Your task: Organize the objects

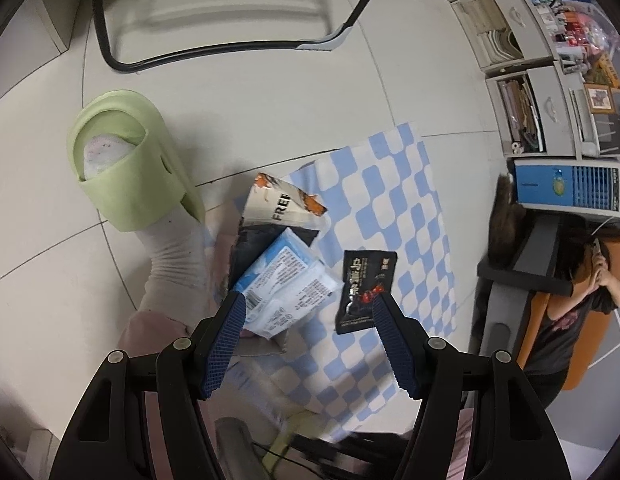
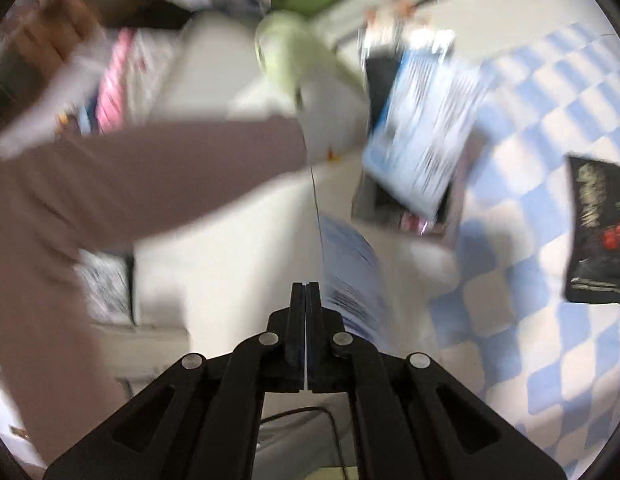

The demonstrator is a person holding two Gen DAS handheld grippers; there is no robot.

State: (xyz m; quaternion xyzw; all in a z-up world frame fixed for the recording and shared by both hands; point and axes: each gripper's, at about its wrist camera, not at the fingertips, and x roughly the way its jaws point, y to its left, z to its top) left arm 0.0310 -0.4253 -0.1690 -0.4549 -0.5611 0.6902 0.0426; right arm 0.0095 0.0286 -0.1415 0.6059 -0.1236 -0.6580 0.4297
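Note:
A blue-and-white checked cloth (image 1: 410, 200) (image 2: 530, 120) lies on the tiled floor. A black sachet (image 1: 366, 292) (image 2: 598, 232) rests flat on it. At the cloth's left edge a small cardboard box (image 1: 270, 346) (image 2: 374, 204) holds a blue-and-white pack (image 1: 282, 276) (image 2: 426, 128) that sticks out of it, beside a torn bag printed "FRE" (image 1: 278, 204). My left gripper (image 1: 309, 298) hovers open over the cloth, between the pack and the sachet, with nothing in it. My right gripper (image 2: 306, 286) is shut on a thin blue-and-white packet (image 2: 350, 280), seen edge-on and blurred.
A foot in a white sock and green slipper (image 1: 130, 160) (image 2: 294, 60) stands left of the box, with the pink trouser leg (image 2: 130, 184) beside it. Black chair legs (image 1: 214, 52) stand behind. A drawer unit (image 1: 542, 92), a blue appliance (image 1: 566, 188) and a seated person (image 1: 570, 300) are at the right.

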